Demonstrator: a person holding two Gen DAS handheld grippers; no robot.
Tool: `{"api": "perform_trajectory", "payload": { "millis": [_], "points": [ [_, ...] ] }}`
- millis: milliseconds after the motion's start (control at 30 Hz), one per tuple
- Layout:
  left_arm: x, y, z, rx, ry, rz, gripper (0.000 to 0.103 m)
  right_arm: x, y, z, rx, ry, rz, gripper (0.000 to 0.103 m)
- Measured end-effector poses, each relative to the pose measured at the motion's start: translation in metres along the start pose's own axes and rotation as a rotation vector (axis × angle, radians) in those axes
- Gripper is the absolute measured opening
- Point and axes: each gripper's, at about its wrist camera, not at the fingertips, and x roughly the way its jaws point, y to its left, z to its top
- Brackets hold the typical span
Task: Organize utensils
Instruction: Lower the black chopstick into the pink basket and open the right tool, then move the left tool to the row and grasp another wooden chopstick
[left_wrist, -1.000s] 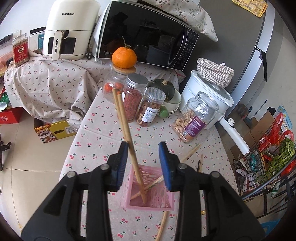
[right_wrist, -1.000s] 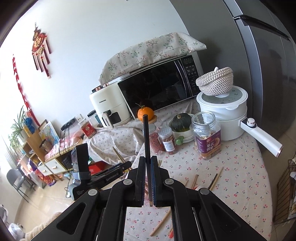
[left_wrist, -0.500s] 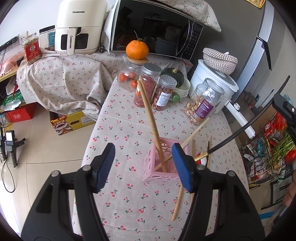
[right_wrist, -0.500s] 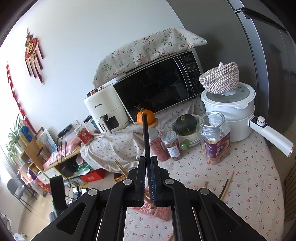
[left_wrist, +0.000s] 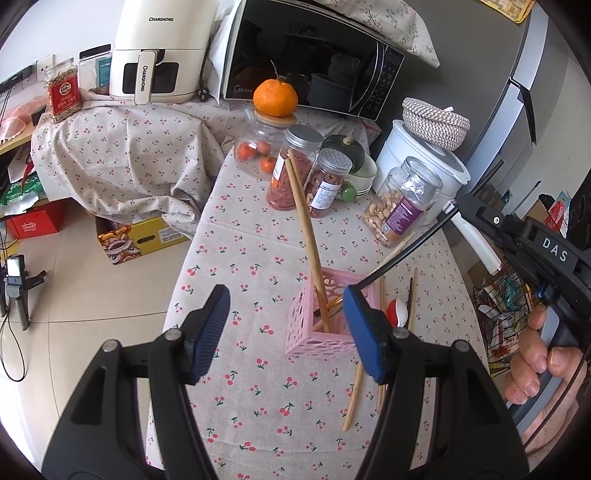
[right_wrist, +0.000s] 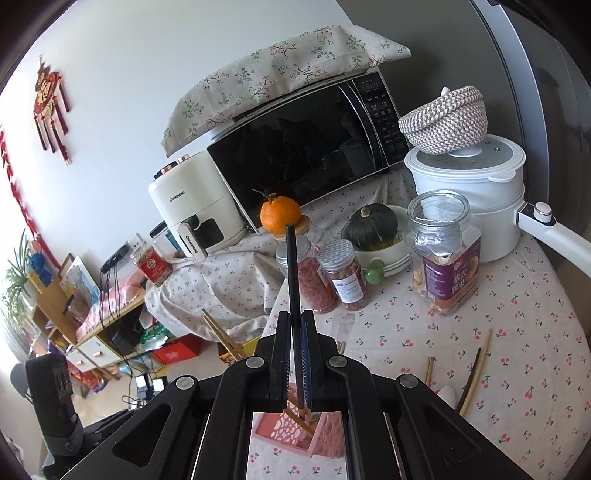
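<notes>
A pink perforated holder (left_wrist: 314, 328) stands on the cherry-print table and holds a pair of wooden chopsticks (left_wrist: 306, 236) leaning up to the left. My left gripper (left_wrist: 284, 328) is open and empty, its jaws either side of the holder, nearer the camera. My right gripper (right_wrist: 294, 354) is shut on a black chopstick (right_wrist: 293, 273), held above the holder (right_wrist: 291, 428). In the left wrist view that black chopstick (left_wrist: 406, 251) slants down to the holder's right rim. Loose chopsticks (left_wrist: 354, 387) lie on the table right of the holder.
Jars of food (left_wrist: 295, 173), a nut jar (left_wrist: 402, 206), a squash in a bowl (left_wrist: 347, 151) and a white cooker (left_wrist: 428, 158) stand behind the holder. A microwave (left_wrist: 314, 62) and an air fryer (left_wrist: 159, 51) are at the back. A red-white spoon (left_wrist: 397, 312) lies by the holder.
My left gripper has let go of the wooden chopsticks, opened wide and pulled back. My right gripper has brought the black chopstick over the holder.
</notes>
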Motion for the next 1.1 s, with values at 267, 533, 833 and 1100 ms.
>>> {"api": "perform_trajectory", "payload": {
  "millis": [267, 533, 833, 1100],
  "points": [
    [0.009, -0.004, -0.004, 0.017, 0.034, 0.008, 0.065, 0.031, 0.001, -0.022, -0.028, 0.088, -0.04, 0.005],
    [0.016, -0.009, -0.009, 0.01, 0.083, -0.025, 0.065, 0.021, -0.01, -0.014, -0.017, 0.112, -0.055, 0.035],
    [0.019, -0.037, -0.023, 0.091, 0.119, -0.046, 0.076, -0.034, -0.034, -0.008, -0.038, 0.092, -0.11, 0.064],
    [0.044, -0.064, -0.051, 0.123, 0.255, -0.072, 0.081, -0.037, -0.079, -0.033, 0.002, 0.221, -0.203, 0.076]
  ]
}}
